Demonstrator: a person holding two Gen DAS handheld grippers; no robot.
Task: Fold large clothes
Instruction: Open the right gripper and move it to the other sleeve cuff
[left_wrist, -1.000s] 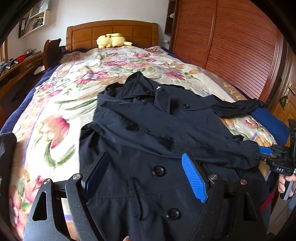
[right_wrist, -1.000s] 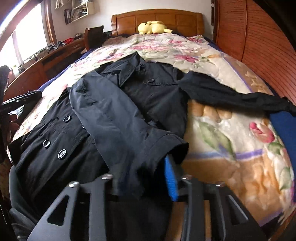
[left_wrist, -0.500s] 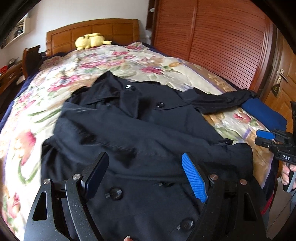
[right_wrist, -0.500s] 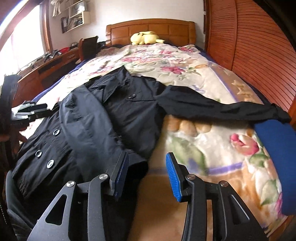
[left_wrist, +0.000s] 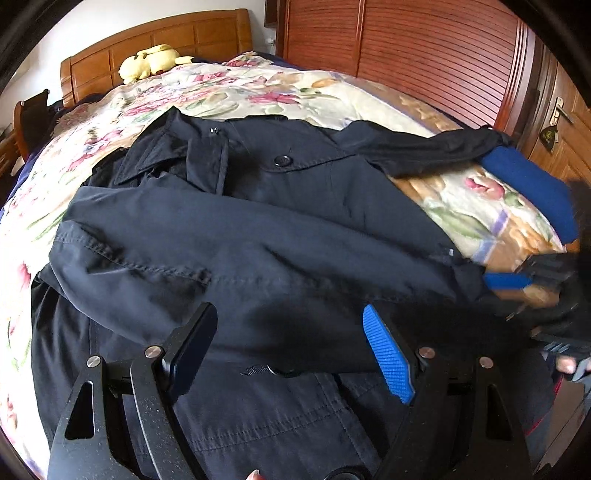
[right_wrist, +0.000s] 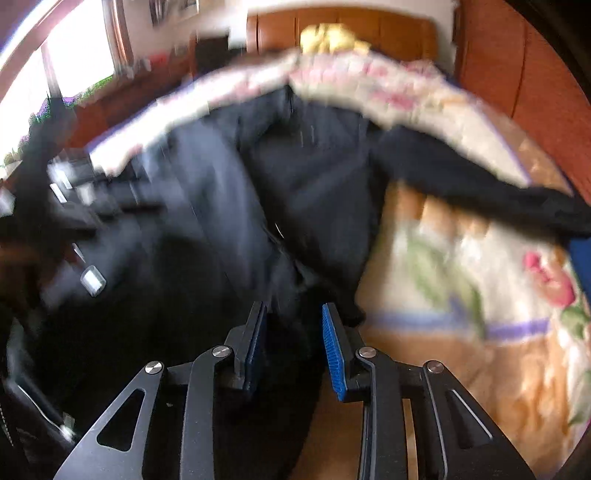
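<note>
Since the earlier frames, the sleeve cuff had been let go by the right tongs (right_wrist: 293, 345), which had been drawn back and swung quickly, so that the right wrist view was badly smeared; the left tongs (left_wrist: 291, 354) had been carried rightward across the garment.

One sleeve of the large navy-black buttoned trench coat (left_wrist: 258, 229) was seen folded across the chest, its long axis running from 9 o'clock to 3 o'clock in the left wrist view. The other sleeve (left_wrist: 424, 149) was stretched out toward 2 o'clock over the floral quilted bed (left_wrist: 314, 88), its cuff touching a blue folded cloth (left_wrist: 532, 184). That unfolded sleeve was judged nearer to the right tongs, at roughly 1 o'clock from them.

Both pairs of tongs were held parted with nothing between the pads; the left hovered wide over the coat's front, the right more narrowly over its edge.

The coat was seen lying face up, collar toward the wooden headboard (left_wrist: 155, 48), smooth, thin and lightly creased. A yellow plush toy (left_wrist: 151, 64) was noted at 11 o'clock.
</note>
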